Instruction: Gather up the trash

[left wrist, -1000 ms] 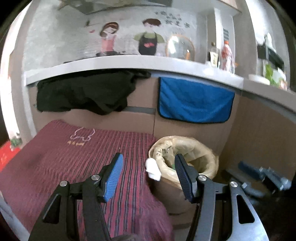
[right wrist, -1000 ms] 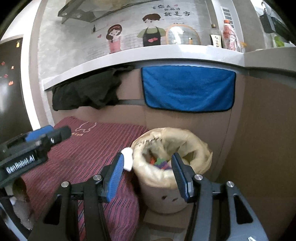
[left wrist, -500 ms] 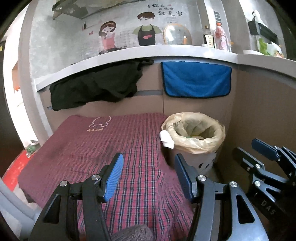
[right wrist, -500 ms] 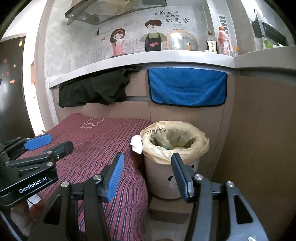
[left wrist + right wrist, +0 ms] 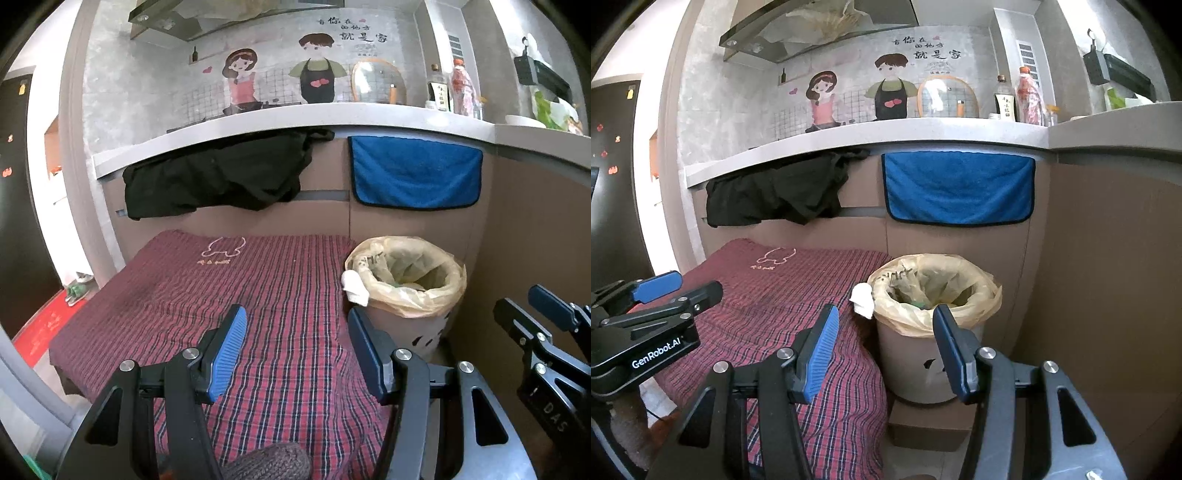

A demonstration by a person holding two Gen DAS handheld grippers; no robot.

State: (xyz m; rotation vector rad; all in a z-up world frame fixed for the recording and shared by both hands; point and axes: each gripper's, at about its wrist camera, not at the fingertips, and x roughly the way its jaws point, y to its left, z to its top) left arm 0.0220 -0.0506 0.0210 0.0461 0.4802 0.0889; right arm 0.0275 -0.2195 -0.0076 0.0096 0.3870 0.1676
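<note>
A round bin [image 5: 413, 325] [image 5: 916, 362] lined with a yellowish bag [image 5: 439, 273] [image 5: 982, 291] stands at the right edge of a table covered in red plaid cloth [image 5: 258, 295] [image 5: 783, 306]. A crumpled white tissue [image 5: 354, 287] [image 5: 862, 298] hangs at the bin's left rim, over the cloth's edge. My left gripper [image 5: 295, 347] is open over the cloth, short of the tissue, with nothing between its blue pads. My right gripper [image 5: 884, 347] is open in front of the bin, also holding nothing. Some coloured scraps lie inside the bag.
A black garment [image 5: 218, 177] and a blue towel [image 5: 413, 173] hang from the counter edge behind the table. Bottles [image 5: 461, 88] stand on the counter. The bin rests on a cardboard box [image 5: 923, 424] beside a brown cabinet wall [image 5: 1108, 277]. A knitted sleeve [image 5: 266, 463] shows at the bottom.
Both grippers have pulled back and up from the bin, so bin and table look smaller and farther. Both stayed open and hold nothing. The tissue has not moved.
</note>
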